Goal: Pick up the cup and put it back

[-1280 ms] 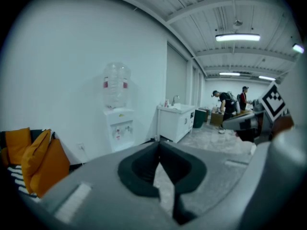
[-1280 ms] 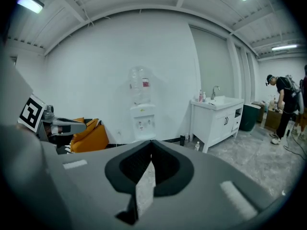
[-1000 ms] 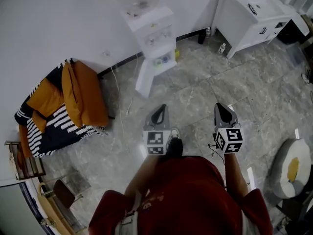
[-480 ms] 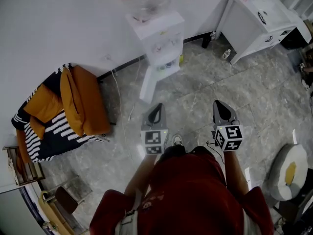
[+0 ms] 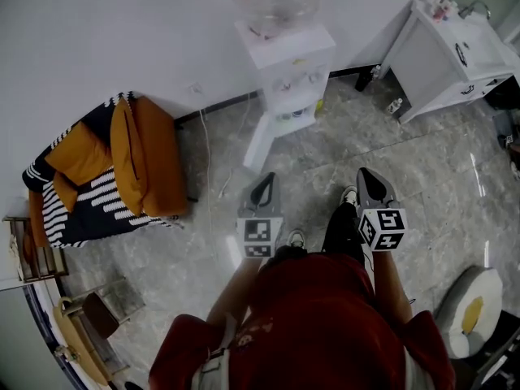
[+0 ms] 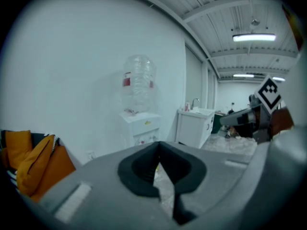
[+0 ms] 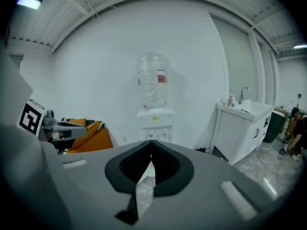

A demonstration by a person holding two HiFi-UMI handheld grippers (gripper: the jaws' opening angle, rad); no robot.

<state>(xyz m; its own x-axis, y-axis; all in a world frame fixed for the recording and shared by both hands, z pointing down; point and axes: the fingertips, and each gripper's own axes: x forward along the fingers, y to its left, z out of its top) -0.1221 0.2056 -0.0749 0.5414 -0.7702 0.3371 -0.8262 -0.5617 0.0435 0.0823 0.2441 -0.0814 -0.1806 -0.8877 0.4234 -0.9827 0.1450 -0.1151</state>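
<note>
Left hand-held gripper, right hand-held gripper — both clenched, empty; water dispenser ahead, white cabinet right, orange armchair left.

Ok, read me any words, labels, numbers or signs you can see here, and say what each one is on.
Nothing is readable.
Red label on the water bottle: too blurred.
Yellow sticker on the dispenser: too small.
Marker cubes: square patterns only, no letters.

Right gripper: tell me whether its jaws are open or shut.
Shut. The right gripper shows its jaw tips touching in its own view, nothing held between them.
</note>
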